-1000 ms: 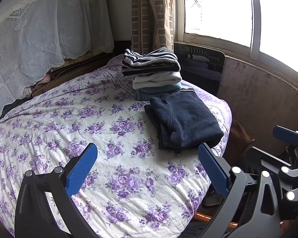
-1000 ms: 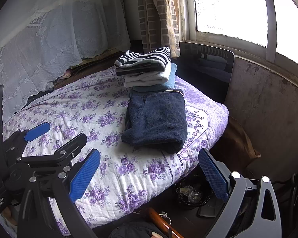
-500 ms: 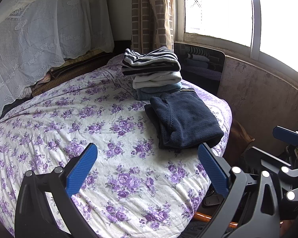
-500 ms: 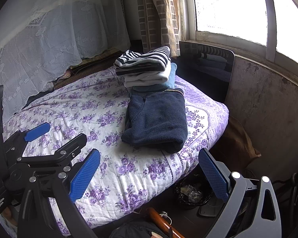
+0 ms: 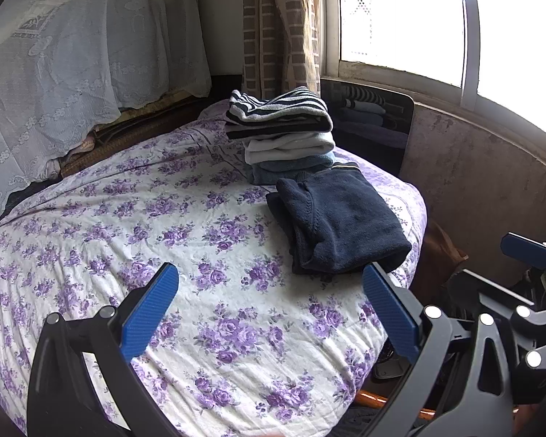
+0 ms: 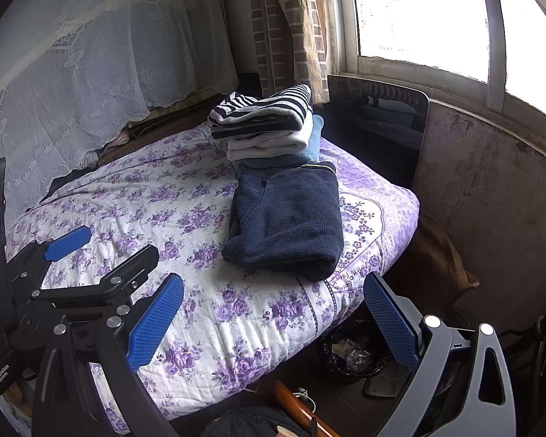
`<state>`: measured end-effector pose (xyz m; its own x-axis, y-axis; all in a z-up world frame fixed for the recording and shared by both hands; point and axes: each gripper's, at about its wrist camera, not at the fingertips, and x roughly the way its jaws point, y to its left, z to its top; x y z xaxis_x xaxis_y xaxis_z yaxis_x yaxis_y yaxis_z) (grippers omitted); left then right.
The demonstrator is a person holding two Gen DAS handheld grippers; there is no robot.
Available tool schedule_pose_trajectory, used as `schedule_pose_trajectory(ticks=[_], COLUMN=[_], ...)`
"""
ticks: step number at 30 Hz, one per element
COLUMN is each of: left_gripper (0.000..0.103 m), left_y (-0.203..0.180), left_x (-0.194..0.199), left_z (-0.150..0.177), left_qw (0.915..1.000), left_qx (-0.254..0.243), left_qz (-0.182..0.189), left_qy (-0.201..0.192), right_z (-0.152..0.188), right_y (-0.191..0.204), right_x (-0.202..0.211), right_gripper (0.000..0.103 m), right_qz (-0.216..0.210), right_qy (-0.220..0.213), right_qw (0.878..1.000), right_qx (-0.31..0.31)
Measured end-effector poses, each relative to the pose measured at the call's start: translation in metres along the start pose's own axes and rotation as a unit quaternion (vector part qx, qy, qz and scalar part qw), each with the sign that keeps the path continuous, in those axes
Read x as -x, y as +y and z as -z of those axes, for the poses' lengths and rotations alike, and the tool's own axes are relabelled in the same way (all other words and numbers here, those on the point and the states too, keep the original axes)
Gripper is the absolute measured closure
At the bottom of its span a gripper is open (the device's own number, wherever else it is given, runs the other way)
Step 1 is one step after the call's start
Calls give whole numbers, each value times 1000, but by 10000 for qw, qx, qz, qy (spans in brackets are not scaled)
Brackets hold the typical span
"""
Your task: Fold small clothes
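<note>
A folded navy sweater [image 5: 340, 220] lies on the purple-flowered bedsheet [image 5: 134, 225] near the bed's right corner; it also shows in the right wrist view [image 6: 287, 218]. Behind it stands a stack of folded clothes [image 5: 284, 134] with a black-and-white striped one on top, also in the right wrist view [image 6: 269, 127]. My left gripper [image 5: 269, 309] is open and empty, held above the sheet in front of the sweater. My right gripper [image 6: 273, 318] is open and empty over the bed's front edge. The left gripper also shows in the right wrist view [image 6: 102, 247].
A white lace cover [image 5: 54, 73] drapes over things at the back left. A dark glossy panel [image 5: 375, 123] leans against the stained wall under the window. A checked curtain [image 5: 276, 29] hangs behind the stack. Below the bed edge lie a bag [image 6: 349, 353] and a wooden stick [image 6: 298, 408].
</note>
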<state>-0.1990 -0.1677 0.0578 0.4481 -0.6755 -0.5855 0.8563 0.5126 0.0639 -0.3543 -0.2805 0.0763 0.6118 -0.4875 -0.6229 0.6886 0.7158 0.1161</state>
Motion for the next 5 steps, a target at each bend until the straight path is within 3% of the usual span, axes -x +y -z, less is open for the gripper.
schedule_pose_trajectory(ticks=[5], left_gripper=[5], left_y=[0], left_x=[-1], left_z=[1], left_qw=[10000], left_qx=[13], left_qz=[12], left_qy=[7], right_z=[3], right_y=[2], right_x=[1], right_gripper=[4], right_qz=[14], right_qy=[0], right_qw=[10000], right_qx=[-21])
